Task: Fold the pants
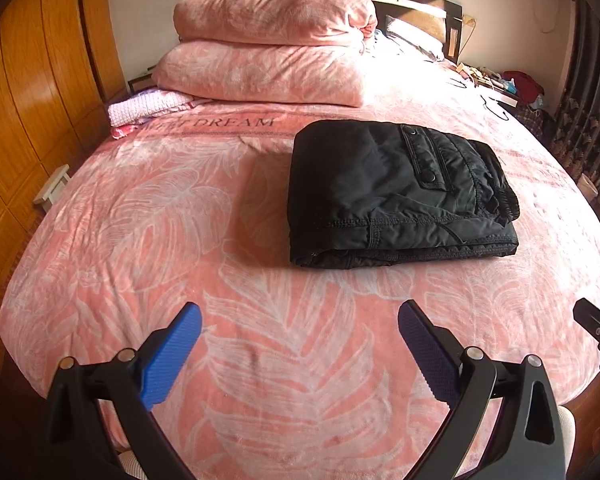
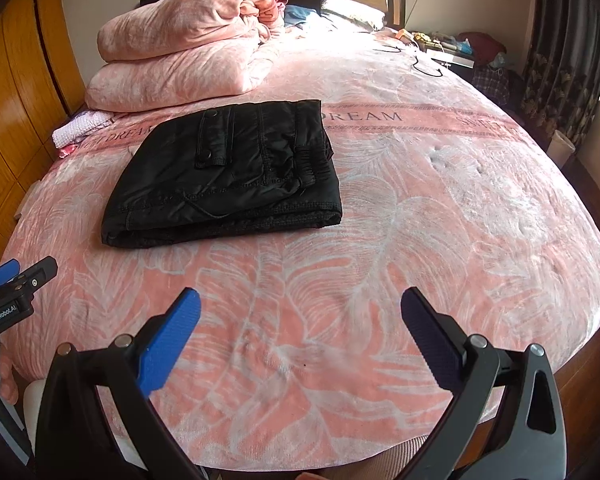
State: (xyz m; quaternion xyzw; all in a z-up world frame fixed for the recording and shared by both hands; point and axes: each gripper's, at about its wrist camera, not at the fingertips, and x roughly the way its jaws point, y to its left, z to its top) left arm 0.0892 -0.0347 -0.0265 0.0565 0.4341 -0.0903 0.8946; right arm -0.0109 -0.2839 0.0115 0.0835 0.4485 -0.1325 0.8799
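Observation:
Black pants (image 1: pixel 396 196) lie folded into a flat rectangular stack on the pink leaf-patterned bed cover (image 1: pixel 180 240), with a snap pocket flap on top. They also show in the right wrist view (image 2: pixel 228 180), left of centre. My left gripper (image 1: pixel 300 316) is open and empty, held above the bed's near edge, well short of the pants. My right gripper (image 2: pixel 300 300) is open and empty too, near the bed's front edge and right of the pants. Each gripper shows at the edge of the other's view.
A folded pink quilt (image 1: pixel 268 48) is stacked at the head of the bed, with a small pink-white cloth (image 1: pixel 148 108) beside it. Wooden wardrobe doors (image 1: pixel 28 120) stand to the left. A cluttered nightstand (image 2: pixel 456 52) and dark curtains (image 2: pixel 560 40) are at the far right.

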